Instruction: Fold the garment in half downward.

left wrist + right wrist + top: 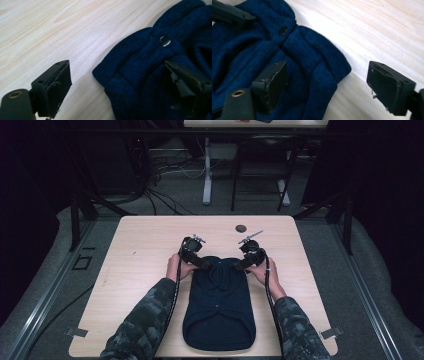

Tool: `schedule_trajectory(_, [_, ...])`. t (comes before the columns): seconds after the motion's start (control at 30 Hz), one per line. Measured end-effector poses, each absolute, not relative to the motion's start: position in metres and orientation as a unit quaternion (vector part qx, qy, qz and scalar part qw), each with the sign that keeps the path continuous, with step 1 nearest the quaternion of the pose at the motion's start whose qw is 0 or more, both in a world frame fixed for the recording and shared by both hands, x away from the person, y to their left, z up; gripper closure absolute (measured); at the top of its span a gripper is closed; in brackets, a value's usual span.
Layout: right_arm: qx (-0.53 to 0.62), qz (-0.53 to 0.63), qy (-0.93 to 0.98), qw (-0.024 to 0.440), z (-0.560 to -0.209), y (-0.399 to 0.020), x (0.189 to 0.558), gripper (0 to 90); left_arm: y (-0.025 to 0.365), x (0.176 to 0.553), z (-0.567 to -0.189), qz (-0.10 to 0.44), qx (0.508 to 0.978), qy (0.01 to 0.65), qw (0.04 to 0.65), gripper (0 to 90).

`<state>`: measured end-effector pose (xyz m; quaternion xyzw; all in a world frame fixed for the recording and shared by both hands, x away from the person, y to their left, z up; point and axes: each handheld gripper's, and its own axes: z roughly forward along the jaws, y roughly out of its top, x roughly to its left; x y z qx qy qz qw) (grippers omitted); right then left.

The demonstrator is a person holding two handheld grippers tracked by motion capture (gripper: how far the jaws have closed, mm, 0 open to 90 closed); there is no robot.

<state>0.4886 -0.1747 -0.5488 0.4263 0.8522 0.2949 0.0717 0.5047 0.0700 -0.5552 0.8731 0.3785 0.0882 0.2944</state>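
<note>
No lettering, label, brand mark or number can be read anywhere across the three views.

1. You're in a lab-style recording space, not a home.
2. Your light wooden table (pixel 150 240) sits inside a black metal frame (pixel 75 220).
3. Loose cables (pixel 165 175) run over grey carpet (pixel 45 285).
4. A second desk (pixel 250 124) stands behind, dark surroundings.
</note>
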Motion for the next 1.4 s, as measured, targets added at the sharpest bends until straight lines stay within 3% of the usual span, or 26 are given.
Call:
schedule_trajectory(0.33, [0.419,0.270,0.865,0.056,-0.558,-0.166,0.497,28.4,0.064,0.506,-0.565,0.083,0.879,0.379,0.279,11.7])
schedule_trajectory(0.63, [0.417,0.265,0.868,0.047,-0.559,-0.165,0.498,32.2,0.064,0.505,-0.568,0.081,0.877,0.378,0.285,14.8])
schedule_trajectory(0.8, [0.417,0.265,0.868,0.053,-0.559,-0.163,0.497,38.1,0.062,0.501,-0.566,0.083,0.881,0.366,0.288,24.6])
schedule_trajectory(0.9, [0.411,0.263,0.871,0.053,-0.559,-0.162,0.496,42.3,0.062,0.501,-0.566,0.082,0.881,0.365,0.290,25.5])
schedule_trajectory(1.27, [0.407,0.295,0.863,0.043,-0.562,-0.164,0.488,64.5,0.061,0.497,-0.566,0.082,0.879,0.354,0.307,45.8])
schedule_trajectory(1.4, [0.403,0.293,0.865,0.061,-0.562,-0.159,0.484,66.3,0.060,0.495,-0.565,0.077,0.880,0.351,0.311,52.1])
